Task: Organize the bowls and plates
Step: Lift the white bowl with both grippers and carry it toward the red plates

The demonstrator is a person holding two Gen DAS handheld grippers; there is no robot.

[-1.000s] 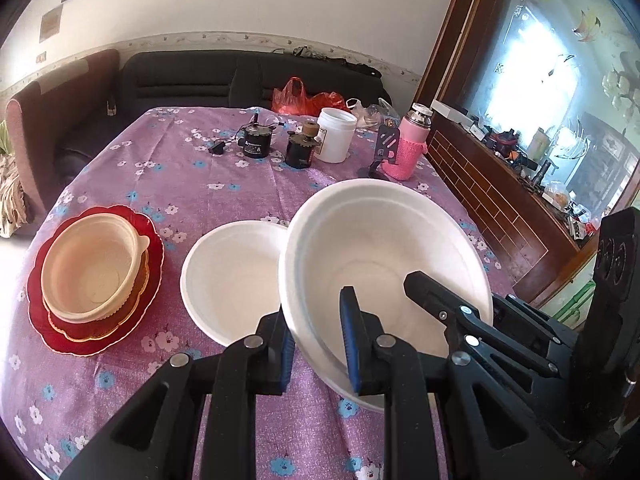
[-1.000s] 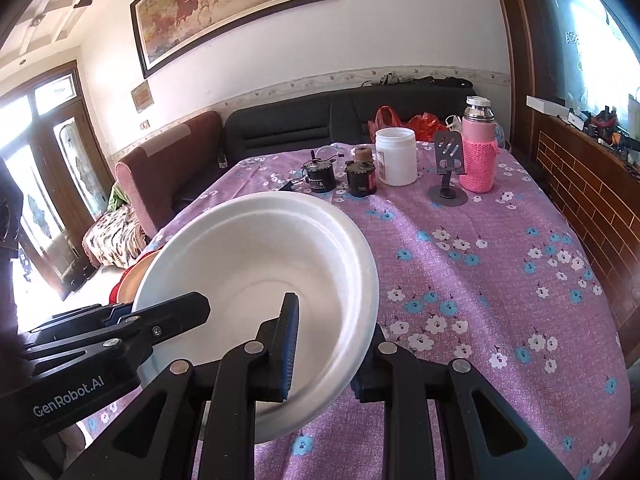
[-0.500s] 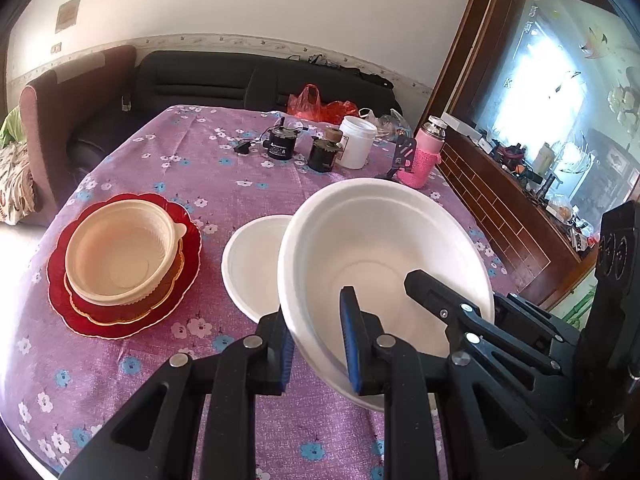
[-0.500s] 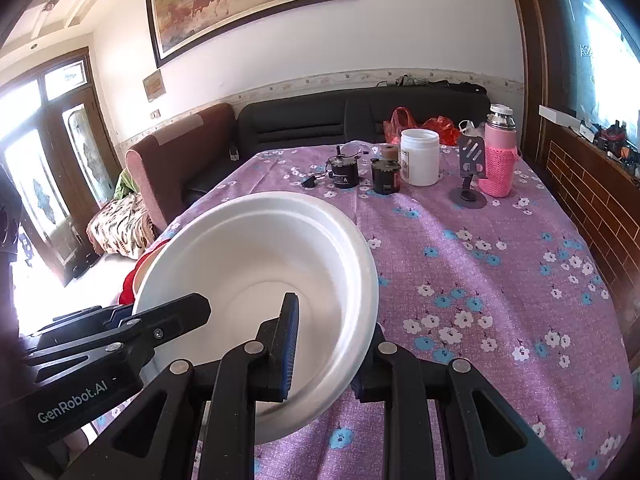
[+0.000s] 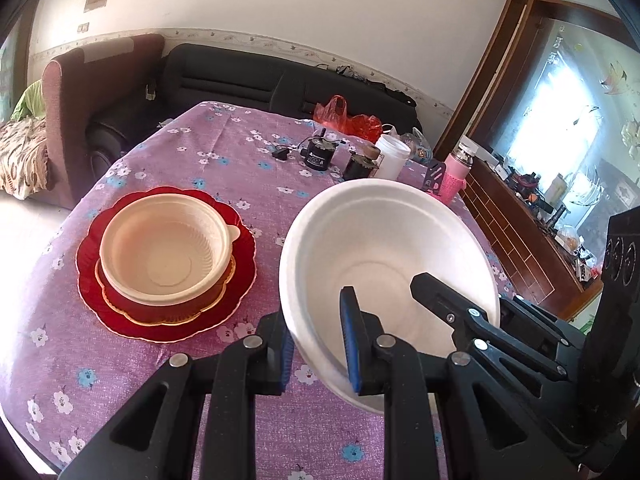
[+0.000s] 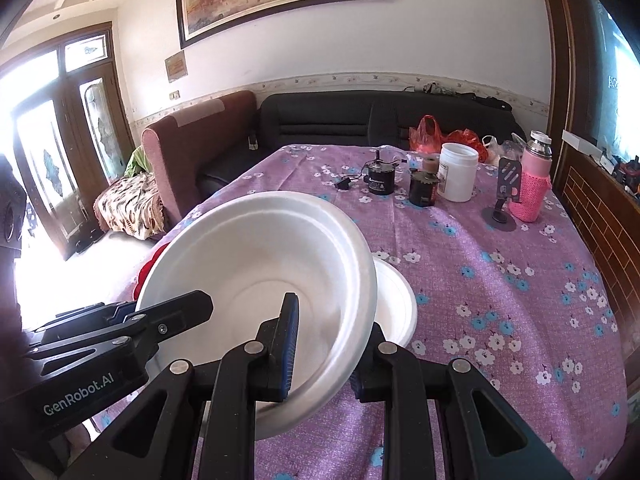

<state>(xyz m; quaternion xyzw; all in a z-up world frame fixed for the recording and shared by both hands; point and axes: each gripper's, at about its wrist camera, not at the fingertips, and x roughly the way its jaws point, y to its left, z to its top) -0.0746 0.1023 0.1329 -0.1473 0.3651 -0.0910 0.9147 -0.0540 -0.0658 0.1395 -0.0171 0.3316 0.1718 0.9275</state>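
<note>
Daylight flooded the room, blowing out the glass doors (image 6: 52,152) to white in the right wrist view and the window (image 5: 560,120) in the left. Glare washed the white foam bowl (image 6: 280,264). Both pictures stayed sharp, though fisheye bending curved the walls and black vignette filled the corners.

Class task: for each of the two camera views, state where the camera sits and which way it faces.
Left wrist: on the left gripper, facing down over the table toward the sofa; both grippers show.
Right wrist: on the right gripper, same heading; left gripper at left.
Shared: the white bowl both clamp, the jar.
</note>
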